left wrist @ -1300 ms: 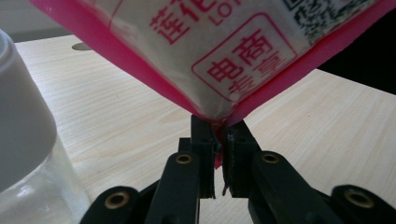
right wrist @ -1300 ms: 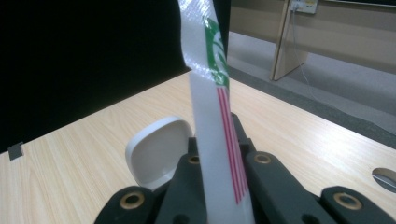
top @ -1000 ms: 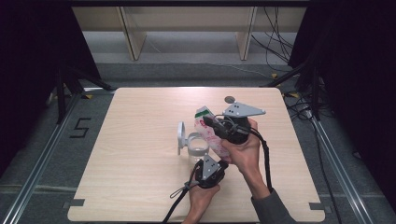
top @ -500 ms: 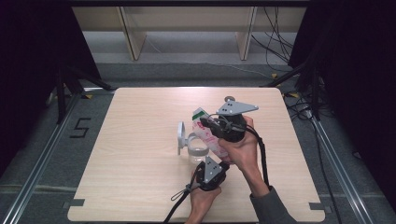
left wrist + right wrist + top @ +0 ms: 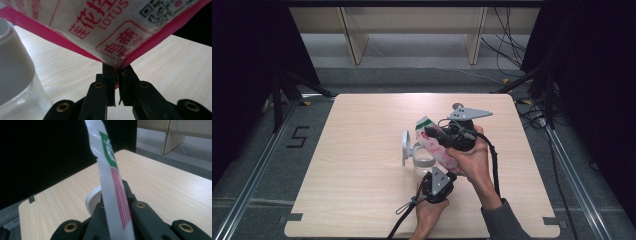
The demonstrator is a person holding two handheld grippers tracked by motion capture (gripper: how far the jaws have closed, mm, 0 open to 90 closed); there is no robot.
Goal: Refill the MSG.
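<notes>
A white packet (image 5: 435, 144) with pink print and a green corner hangs tilted over the table, held by both grippers. My right gripper (image 5: 433, 134) is shut on its upper part, and in the right gripper view the packet (image 5: 108, 177) rises edge-on from between the jaws of that gripper (image 5: 115, 203). My left gripper (image 5: 443, 170) comes from below, and in the left gripper view it (image 5: 116, 75) is shut on the bottom corner of the packet (image 5: 110, 30). Just left of the packet stands a clear jar (image 5: 424, 161), which is also near in the left gripper view (image 5: 15, 75).
A white round lid (image 5: 405, 147) stands on edge against the jar's left side and shows behind the packet in the right gripper view (image 5: 92, 199). The light wooden table (image 5: 362, 165) has bare room on its left half. Cables trail from both grippers toward the front edge.
My right gripper and the packet have shifted a little to the left, toward the jar. The left gripper has barely moved and keeps its hold on the corner.
</notes>
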